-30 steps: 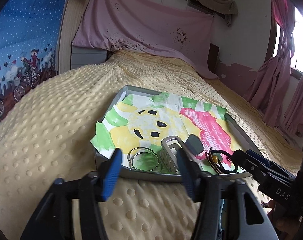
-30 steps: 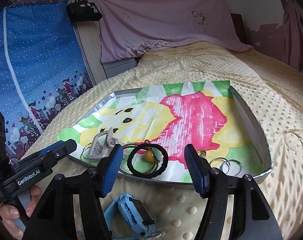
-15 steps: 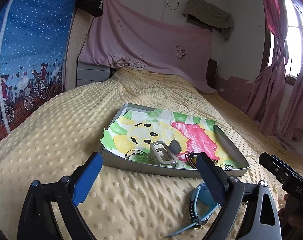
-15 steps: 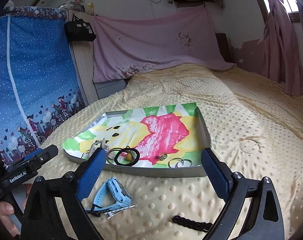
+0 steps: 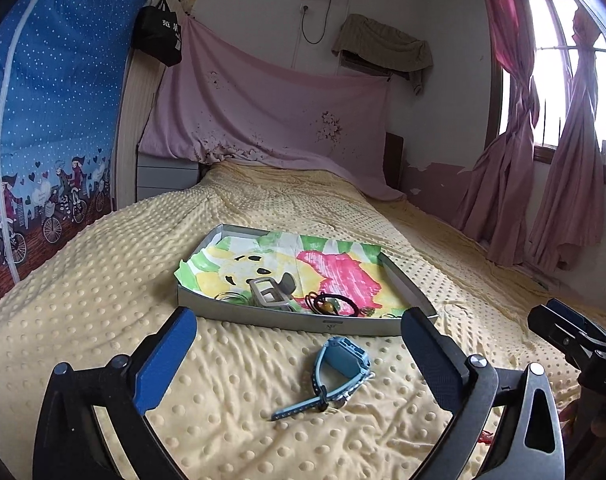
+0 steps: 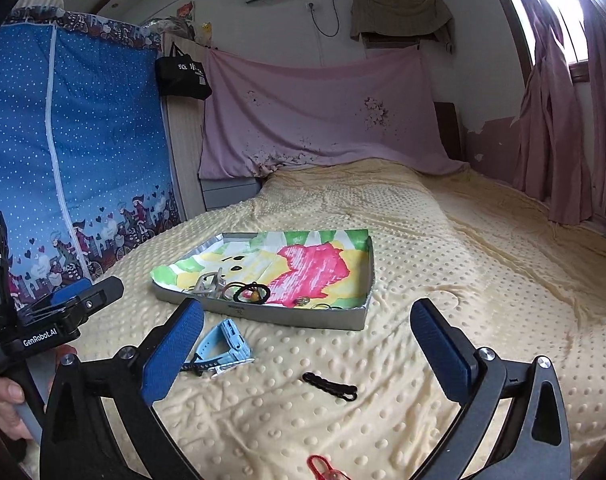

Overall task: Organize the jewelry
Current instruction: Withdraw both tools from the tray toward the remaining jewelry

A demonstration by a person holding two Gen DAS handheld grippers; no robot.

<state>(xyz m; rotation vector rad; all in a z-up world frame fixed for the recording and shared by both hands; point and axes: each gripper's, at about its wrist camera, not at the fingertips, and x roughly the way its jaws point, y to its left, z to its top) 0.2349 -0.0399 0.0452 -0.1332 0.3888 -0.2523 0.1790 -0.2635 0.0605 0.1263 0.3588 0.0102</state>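
Both my grippers hang spread wide and empty over the yellow blanket (image 6: 443, 248): left gripper (image 5: 303, 354), right gripper (image 6: 307, 346). Ahead of both sits the grey tray (image 6: 303, 317), lined with a painted paper (pink and yellow), holding a black hair tie (image 6: 251, 293), silver rings (image 6: 325, 306) and a silver clip (image 6: 209, 283). The blue watch (image 5: 339, 372) lies between my left fingers, outside the tray; a black chain (image 6: 330, 386) lies between my right ones.

Grey tray (image 6: 263, 317) lined with a colourful drawing, holding rings, a black hair tie (image 6: 251, 293) and a grey clip (image 6: 209, 283); blue watch (image 6: 223, 348) and black chain (image 6: 330, 386) lie outside, near the tray's front wall.
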